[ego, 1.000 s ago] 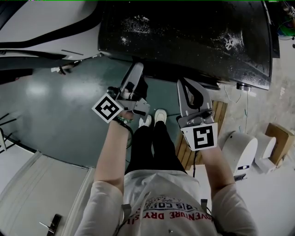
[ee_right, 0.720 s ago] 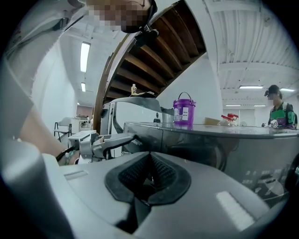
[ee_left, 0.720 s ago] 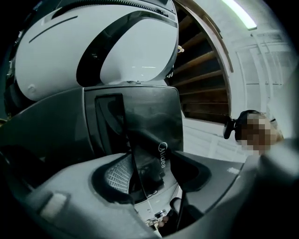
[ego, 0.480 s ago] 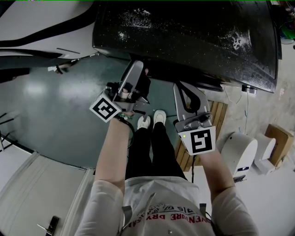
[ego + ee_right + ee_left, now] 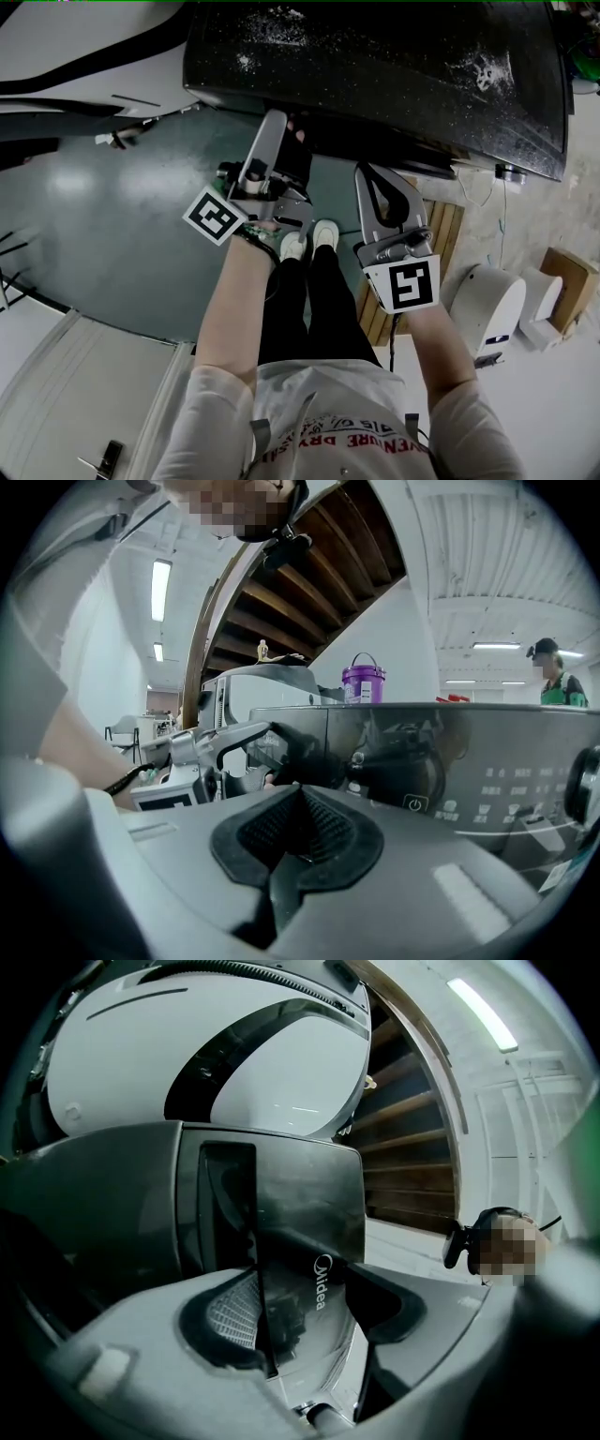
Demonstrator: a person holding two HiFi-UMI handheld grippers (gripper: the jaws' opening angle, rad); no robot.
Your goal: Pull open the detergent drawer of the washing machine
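Left gripper (image 5: pixel 305 1299): jaws spread and have just been opening wider. The detergent drawer (image 5: pixel 309 1204) has its glossy front edge between them, pads not biting. You have no hold yet, and the drawer looks flush with the washing machine (image 5: pixel 375 75). Close before pulling. Right gripper (image 5: pixel 298 832), at 4 o'clock of the left, pressed together, empty.

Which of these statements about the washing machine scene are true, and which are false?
1. The right gripper is shut and empty. True.
2. The washing machine being worked on is white. False: it is dark.
3. The person's shoes are white. True.
4. The left gripper is shut, far from the machine. False: its jaws, just opened wider, stand apart with the drawer front between them.
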